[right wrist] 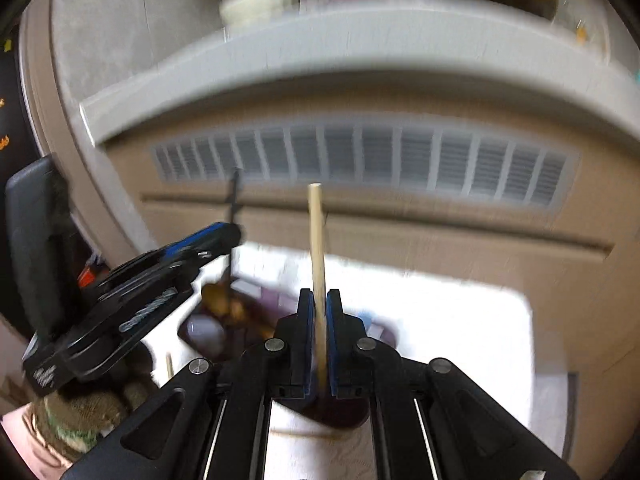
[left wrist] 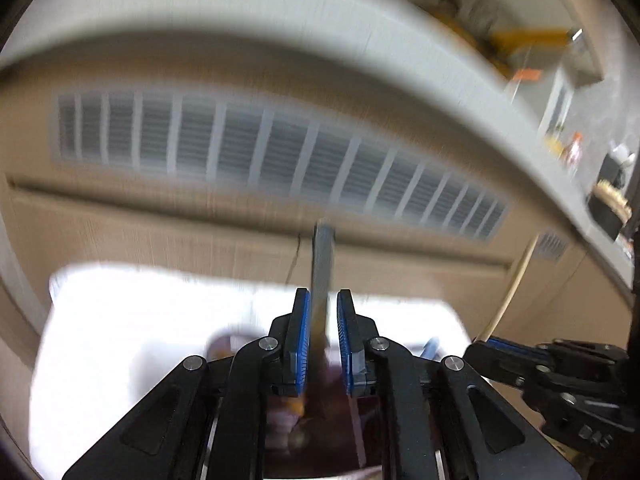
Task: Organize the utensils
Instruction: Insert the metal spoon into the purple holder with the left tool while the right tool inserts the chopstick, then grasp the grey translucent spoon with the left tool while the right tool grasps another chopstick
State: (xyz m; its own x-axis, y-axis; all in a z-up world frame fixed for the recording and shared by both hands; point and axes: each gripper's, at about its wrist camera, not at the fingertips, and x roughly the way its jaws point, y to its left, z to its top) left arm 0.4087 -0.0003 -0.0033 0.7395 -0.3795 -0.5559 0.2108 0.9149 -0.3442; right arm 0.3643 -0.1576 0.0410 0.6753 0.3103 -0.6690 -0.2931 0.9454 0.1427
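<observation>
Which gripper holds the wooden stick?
The right gripper: pale round wooden stick between its jaws. The left gripper holds a flat grey handle.

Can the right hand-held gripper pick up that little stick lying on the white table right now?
Probably not yet. The right hand-held gripper is already shut on a wooden stick, so its jaws are full. The little stick lies low on the left, near the left hand-held gripper.

We saw both fisheye views smeared by motion blur, edges bowed, and a white mat [right wrist: 460,320] blown out by glare.
</observation>
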